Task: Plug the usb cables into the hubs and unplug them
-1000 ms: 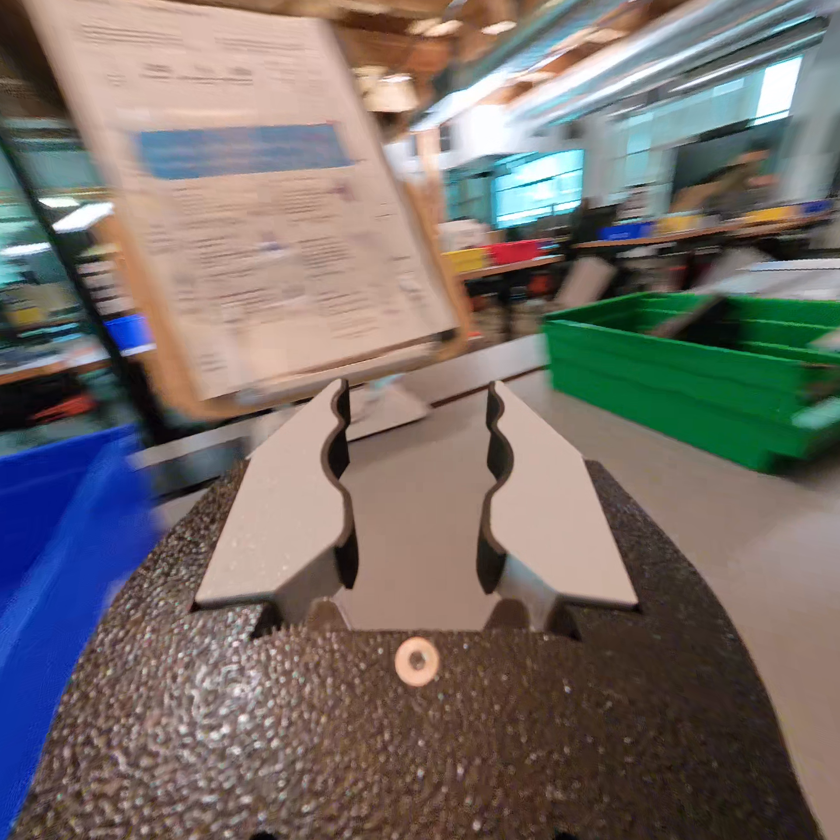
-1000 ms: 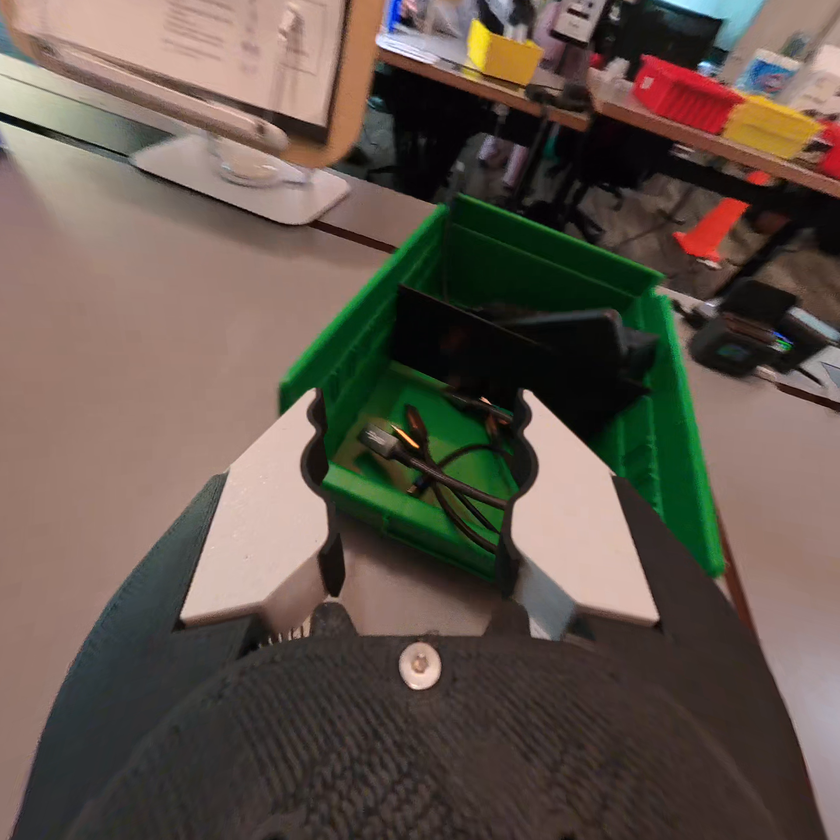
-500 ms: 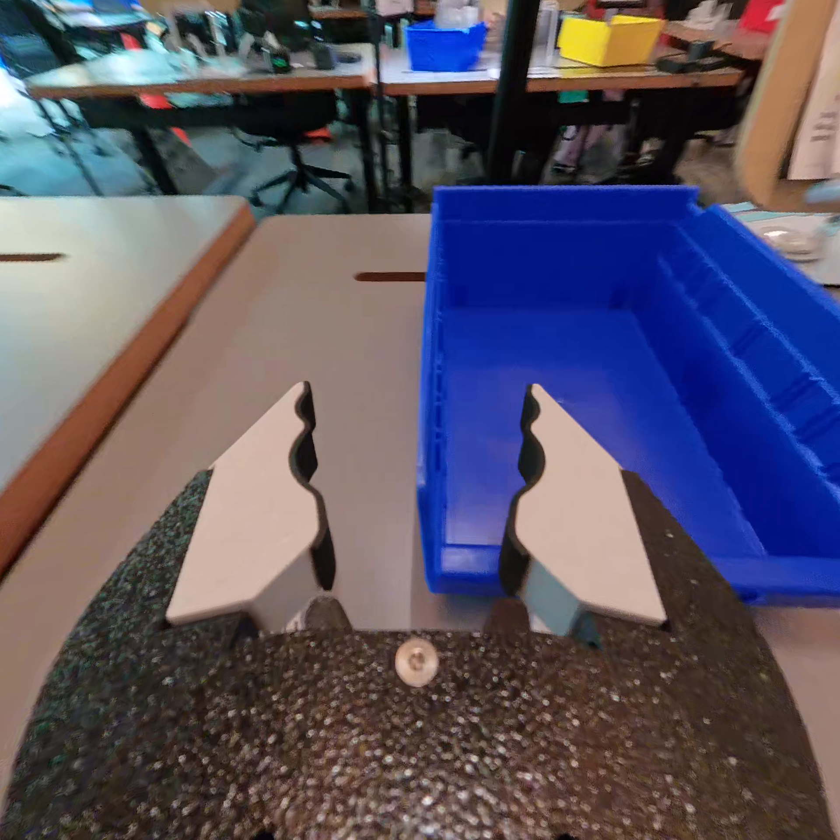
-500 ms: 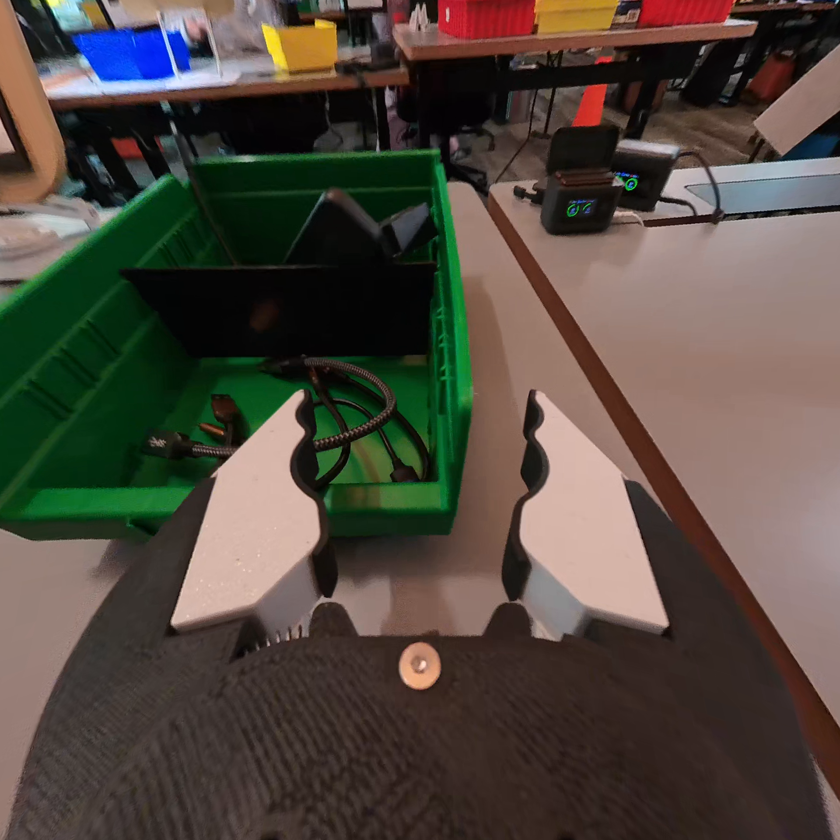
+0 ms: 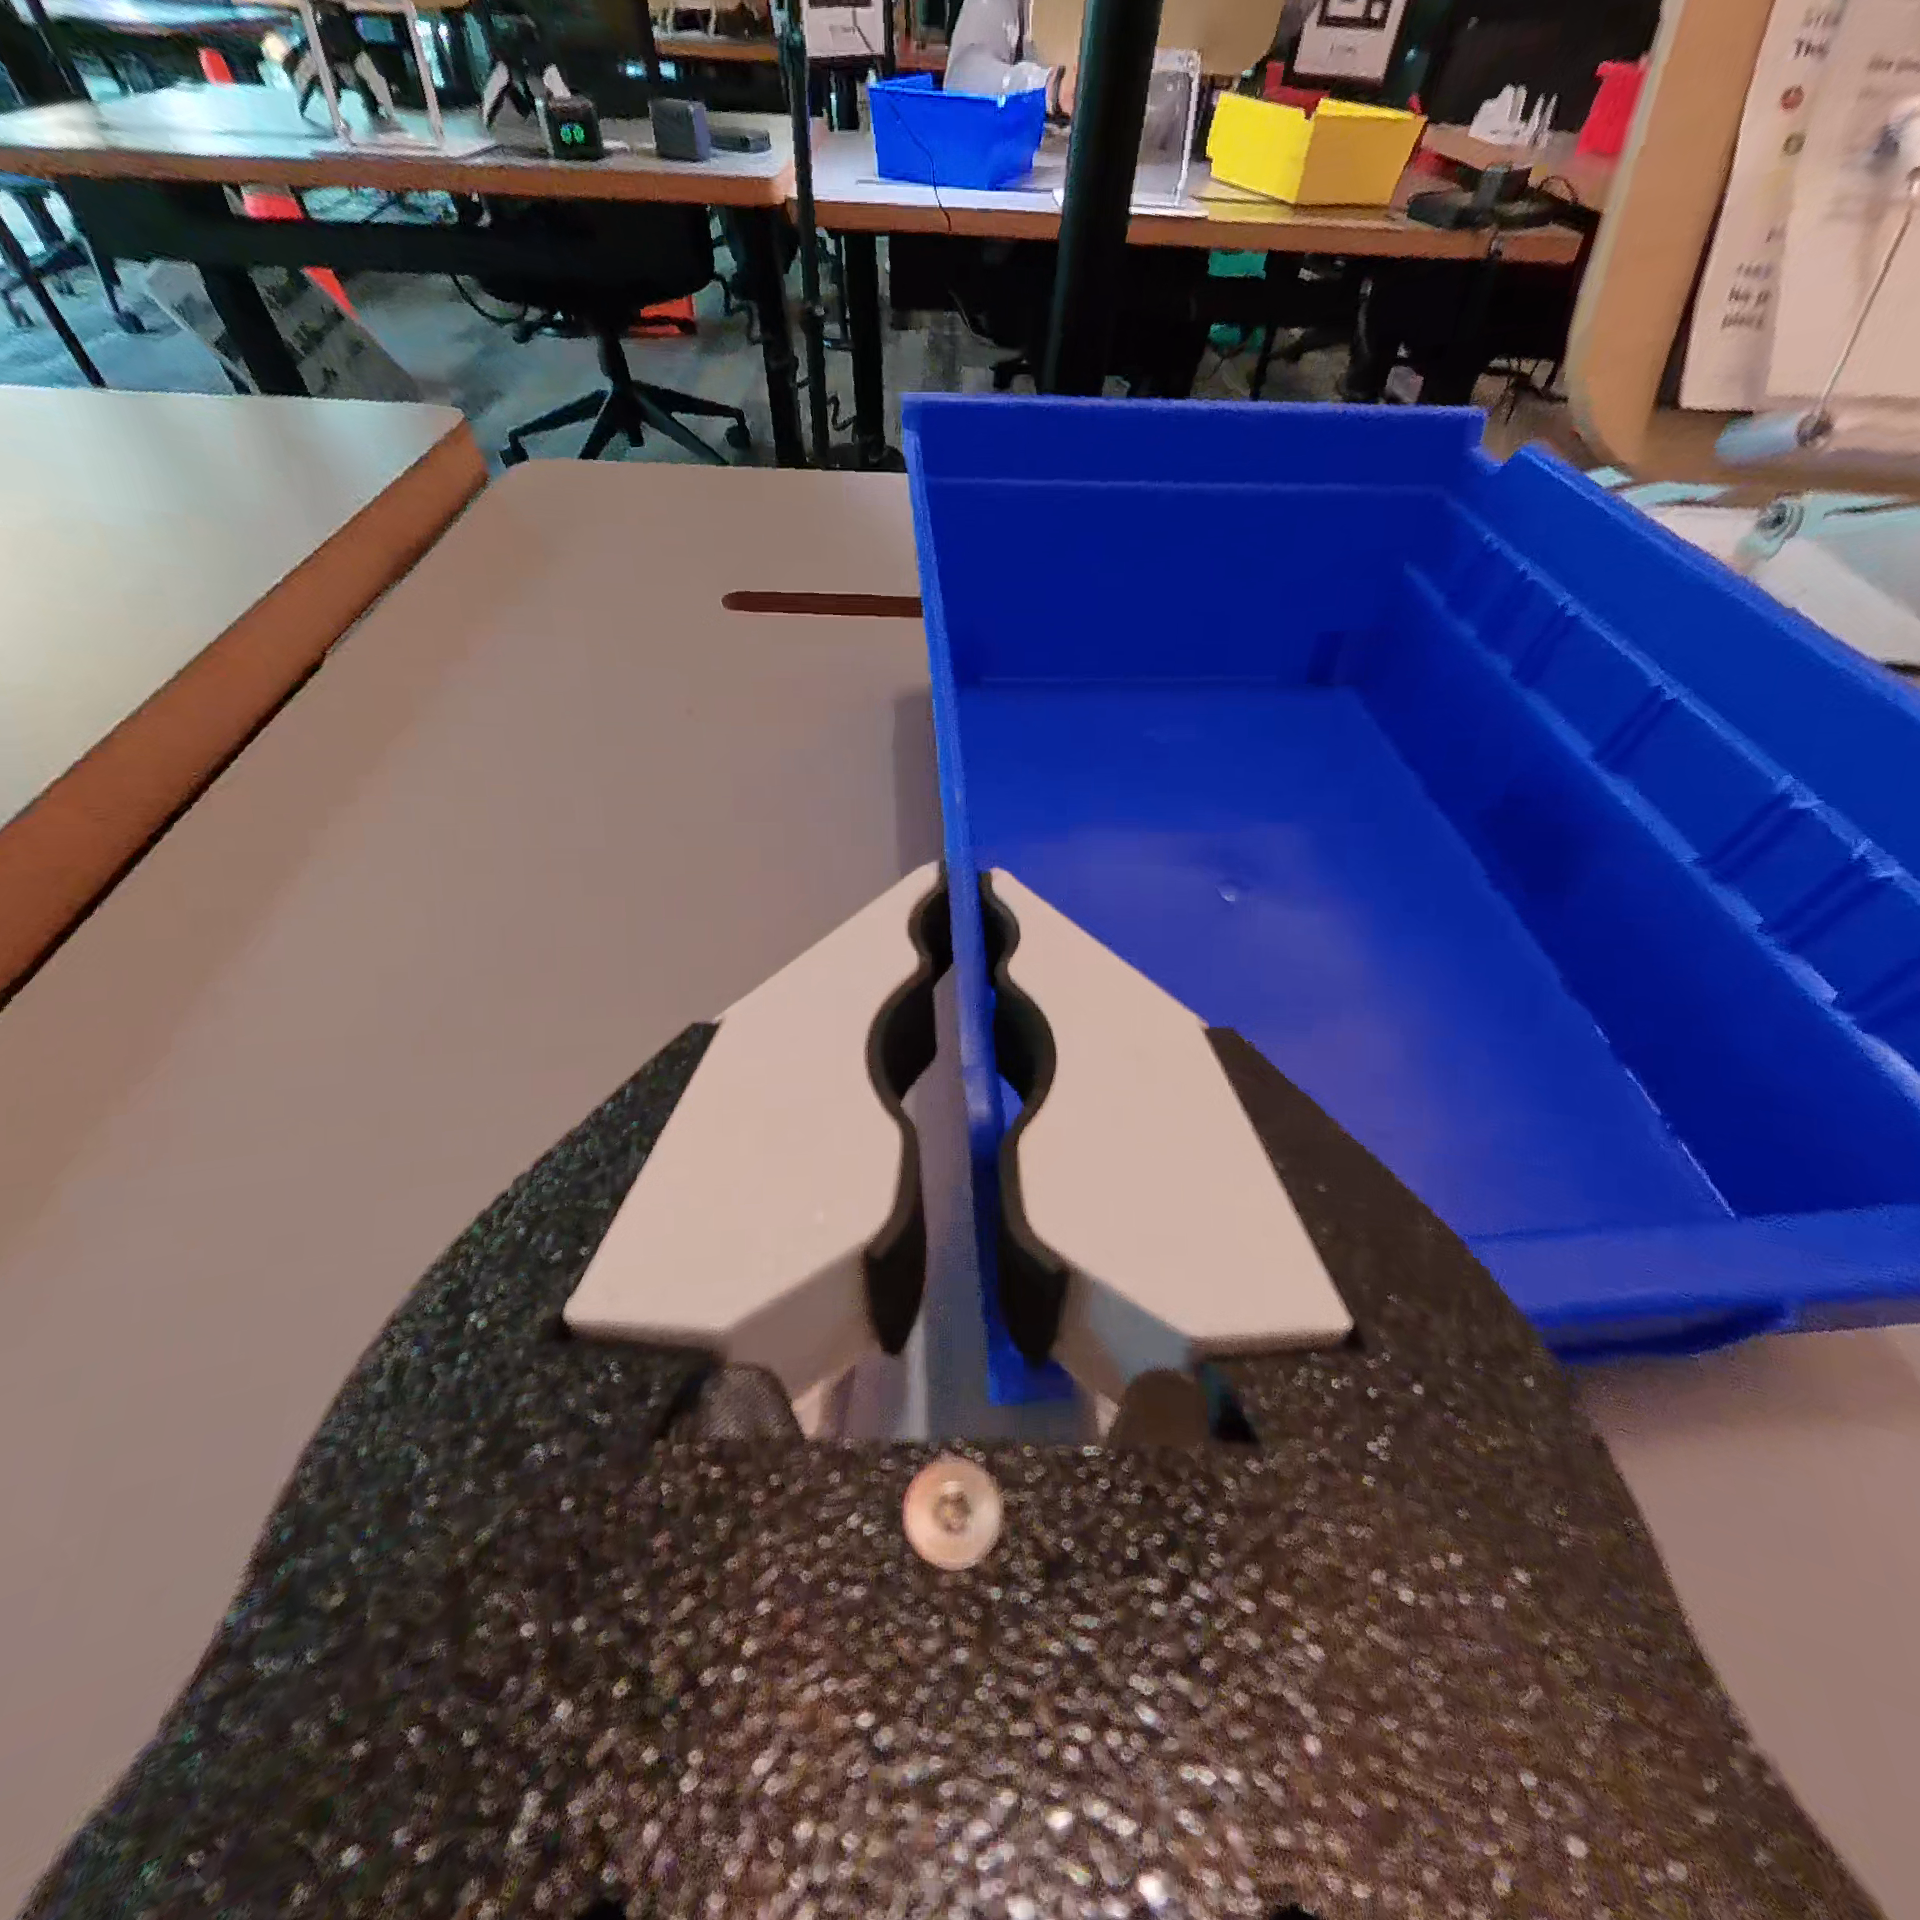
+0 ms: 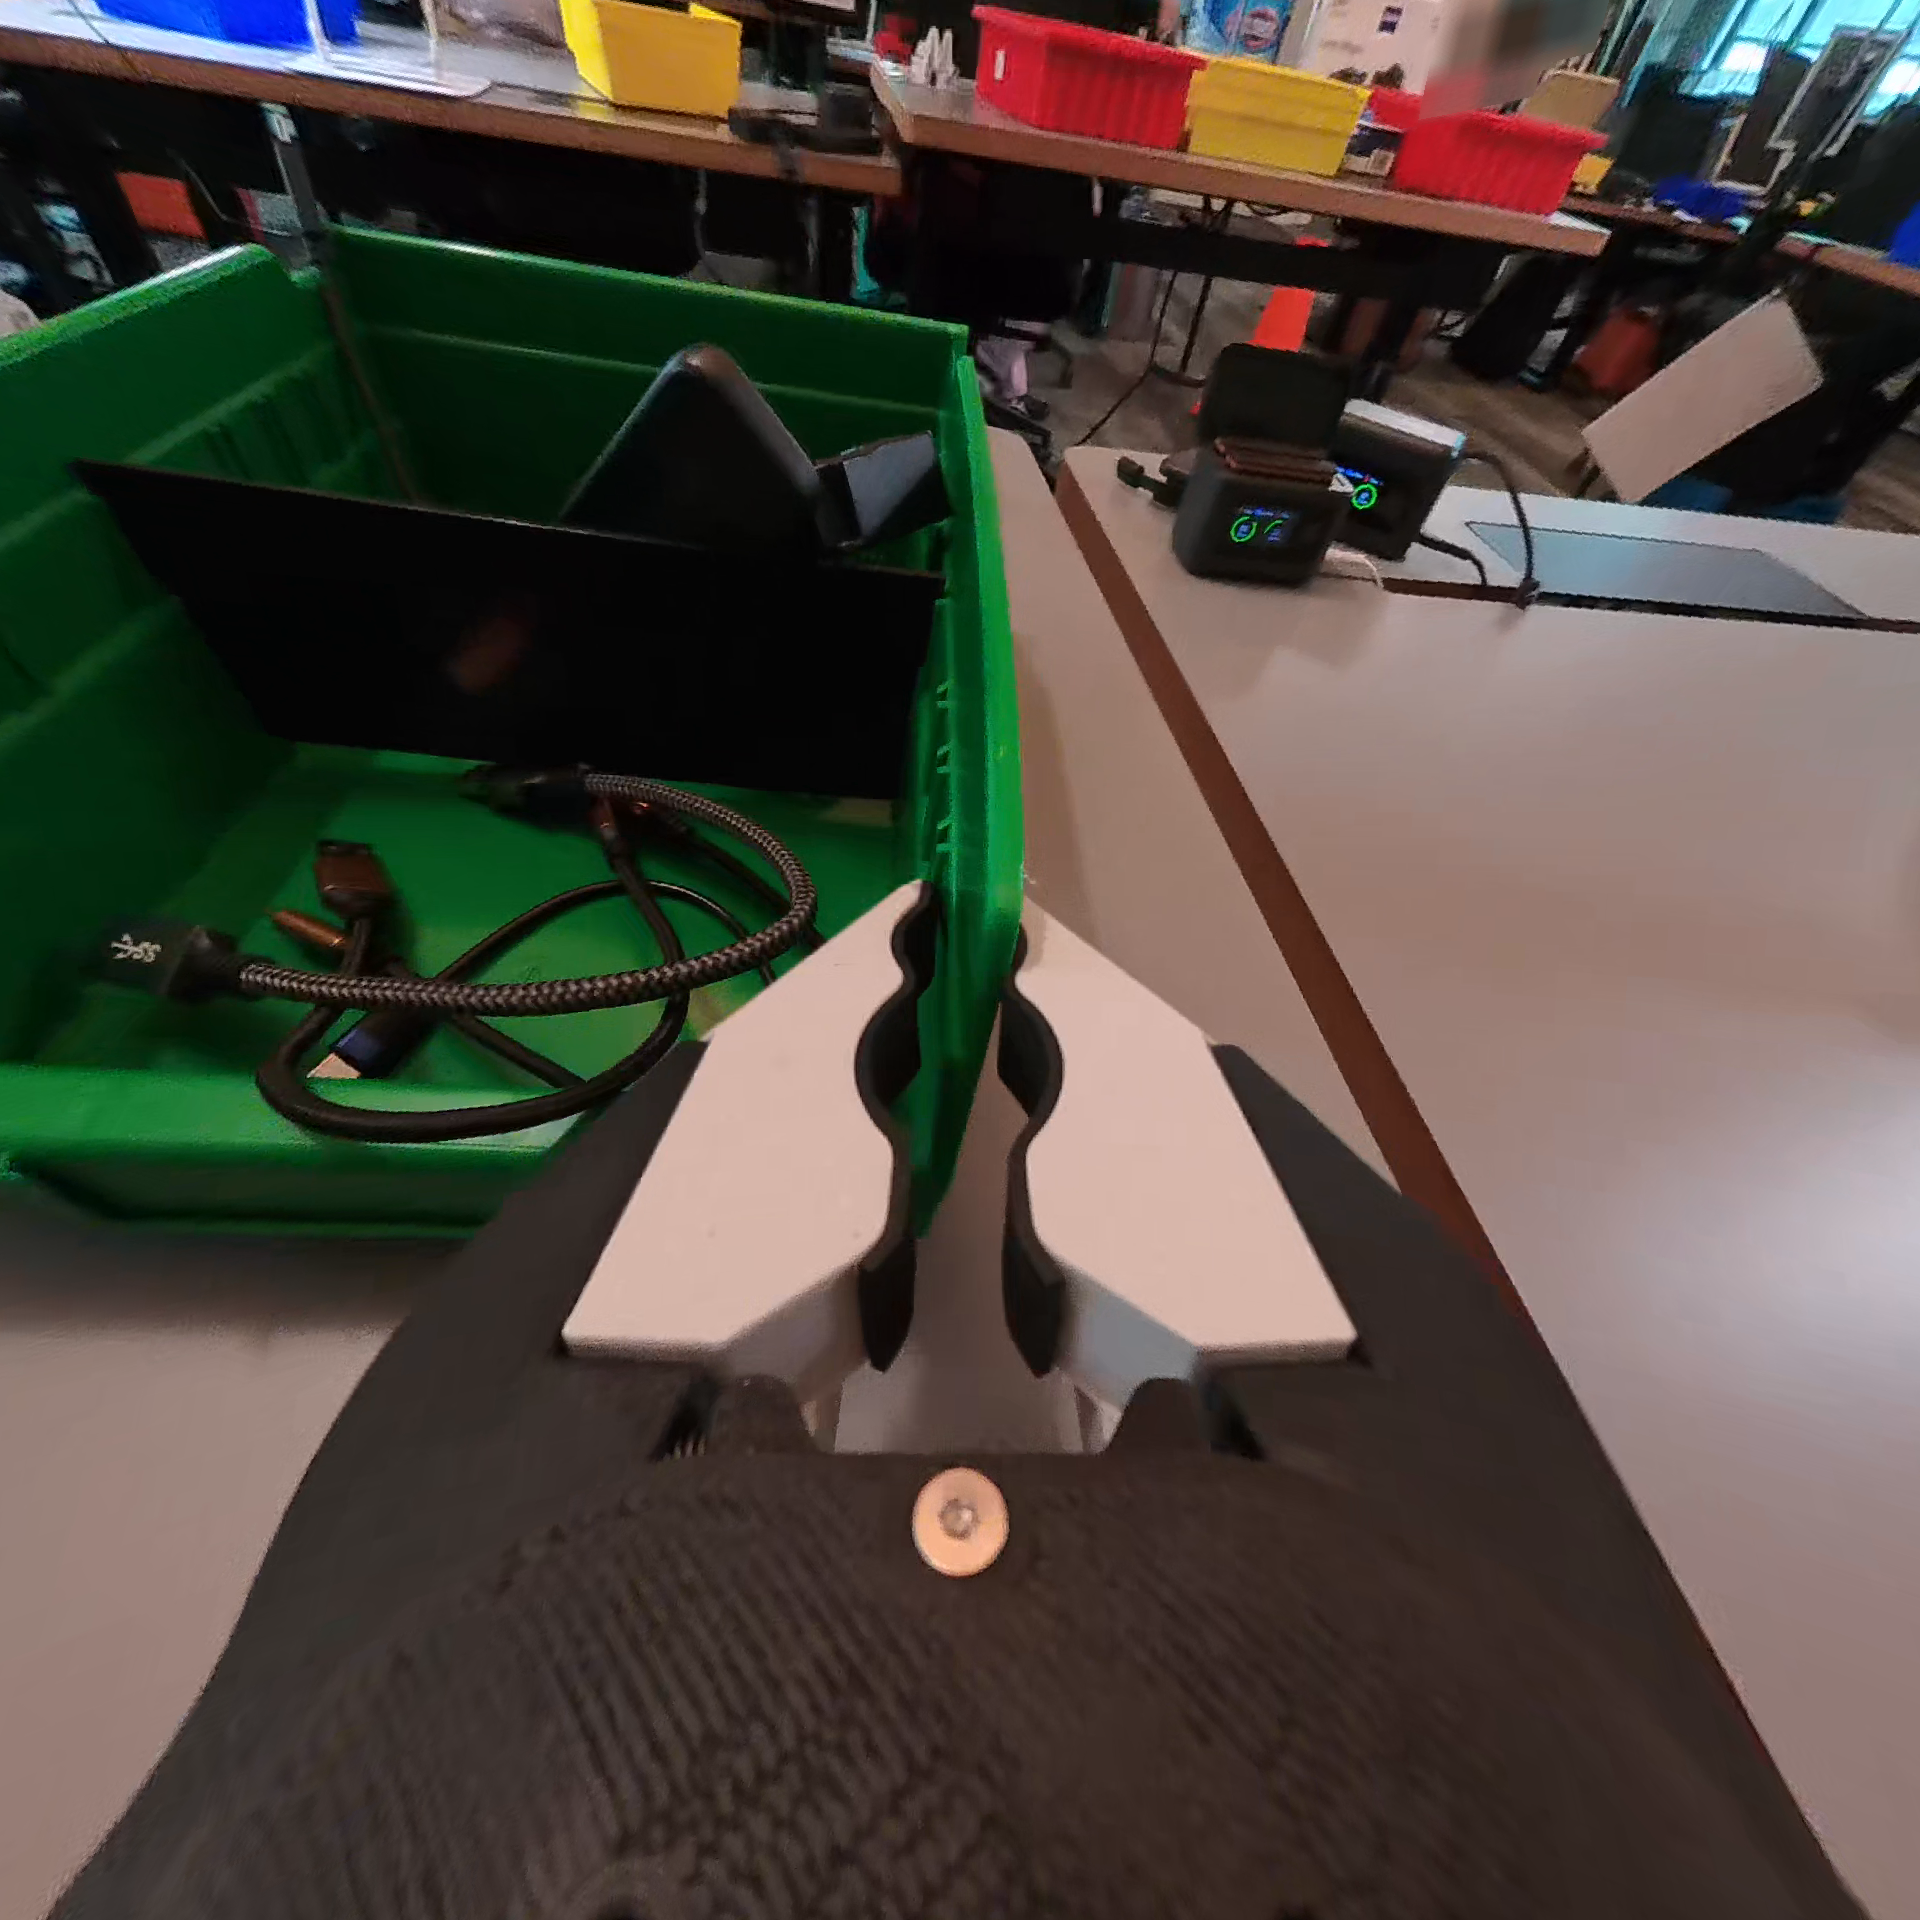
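Jaws clamp bin walls: left gripper (image 5: 961, 914) blue bin (image 5: 1226, 457), right gripper (image 6: 966, 935) green bin (image 6: 977, 665).

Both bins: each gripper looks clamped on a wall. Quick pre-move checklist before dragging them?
1. Left gripper shut on blue bin left wall: ok.
2. Right gripper shut on green bin right wall: ok.
3. Blue bin holds nothing that could spill: ok.
4. USB cables lie inside the green bin's front compartment, none over the rim: ok.
5. Black hubs behind the black divider are leaning, could shift: not ok.
6. Grip depth enough to resist slipping: cannot tell.
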A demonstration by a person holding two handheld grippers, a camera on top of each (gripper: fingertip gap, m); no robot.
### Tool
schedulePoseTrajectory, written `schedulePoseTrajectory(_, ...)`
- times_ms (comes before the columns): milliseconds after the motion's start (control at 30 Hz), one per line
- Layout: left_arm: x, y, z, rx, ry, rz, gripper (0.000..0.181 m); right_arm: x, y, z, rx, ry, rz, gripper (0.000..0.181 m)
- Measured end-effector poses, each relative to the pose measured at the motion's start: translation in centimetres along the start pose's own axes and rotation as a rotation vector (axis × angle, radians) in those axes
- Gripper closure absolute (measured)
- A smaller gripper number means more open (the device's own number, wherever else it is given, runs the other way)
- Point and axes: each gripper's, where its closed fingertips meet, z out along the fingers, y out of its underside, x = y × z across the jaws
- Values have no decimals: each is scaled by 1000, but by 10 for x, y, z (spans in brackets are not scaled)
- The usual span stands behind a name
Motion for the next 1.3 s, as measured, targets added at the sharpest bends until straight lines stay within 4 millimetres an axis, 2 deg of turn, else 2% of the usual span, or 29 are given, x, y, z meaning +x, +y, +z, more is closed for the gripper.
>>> schedulePoseTrajectory(133, 18, 5, -16, 22, 63, -8, 180, -11, 0, -4, -5, -89, 162, 180)
schedulePoseTrajectory(233, 40, 9, -30, 19, 133, 8, 180, -27, 1, -11, -11, -123, 29, 177)
schedulePoseTrajectory(400, 74, 15, -50, 72, 172, 4, 180, -61, 1, -25, -56, -155, -58, 174)
schedulePoseTrajectory(567, 103, 20, -64, 111, 223, -74, 180, -94, 2, -39, -76, -157, -107, 172)
schedulePoseTrajectory(667, 116, 15, -74, 144, 275, -174, 180, -115, 2, -51, -68, -167, -94, 172)
schedulePoseTrajectory(733, 123, 7, -83, 171, 286, -169, 180, -131, 3, -61, -66, -174, -103, 172)
schedulePoseTrajectory(833, 129, -16, -97, 221, 270, -125, 180, -156, 4, -74, -61, -205, -103, 172)
schedulePoseTrajectory(900, 130, -38, -110, 270, 258, -103, 180, -175, 4, -83, -52, -227, -107, 172)
schedulePoseTrajectory(1000, 127, -78, -134, 349, 243, -90, 180, -205, 4, -97, -48, -267, -135, 172)
schedulePoseTrajectory(1100, 132, -124, -164, 463, 253, -96, 180, -239, 3, -110, -36, -306, -155, 172)
schedulePoseTrajectory(1200, 151, -168, -186, 546, 286, -118, 180, -278, 1, -122, -19, -343, -154, 173)
schedulePoseTrajectory(1300, 187, -205, -188, 581, 336, -129, 180, -323, -3, -132, -3, -390, -157, 173)
